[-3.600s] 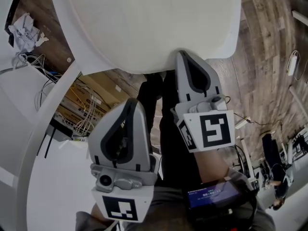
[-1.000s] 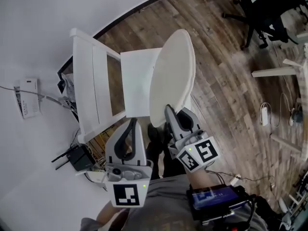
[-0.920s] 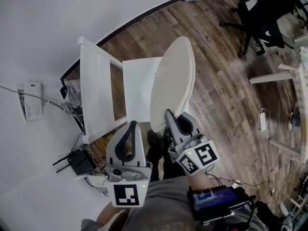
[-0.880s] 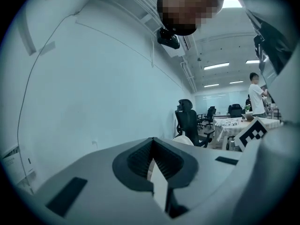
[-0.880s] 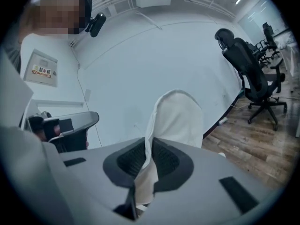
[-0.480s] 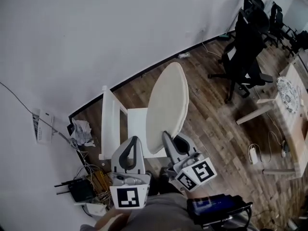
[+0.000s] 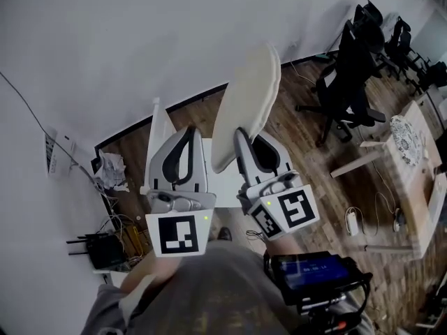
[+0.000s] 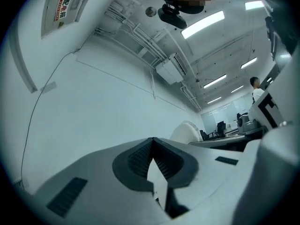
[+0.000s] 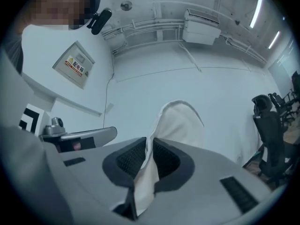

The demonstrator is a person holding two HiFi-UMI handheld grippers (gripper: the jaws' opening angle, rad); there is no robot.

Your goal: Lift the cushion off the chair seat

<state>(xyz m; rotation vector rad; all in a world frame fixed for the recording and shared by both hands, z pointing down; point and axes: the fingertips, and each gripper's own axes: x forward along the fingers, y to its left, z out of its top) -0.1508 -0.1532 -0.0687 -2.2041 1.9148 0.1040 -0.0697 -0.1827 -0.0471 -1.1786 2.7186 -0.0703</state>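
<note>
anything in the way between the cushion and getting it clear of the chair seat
Nothing visible does. The cushion is pinched at its lower edge by the right gripper and stands upright above the chair, with only bare wall behind it. The left gripper is beside it, not touching it.

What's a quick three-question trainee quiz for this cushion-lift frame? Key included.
1. Which grips the cushion: A left gripper, B right gripper, C both?
2. True or false: the cushion lies flat on the chair.
3. Fill in: the left gripper's jaws are ___.
Key: 1 B, pinching the cushion's lower edge; its jaws have just eased open slightly with the edge between them. 2 False: it is held up on edge. 3 Shut, nothing between them.
</note>
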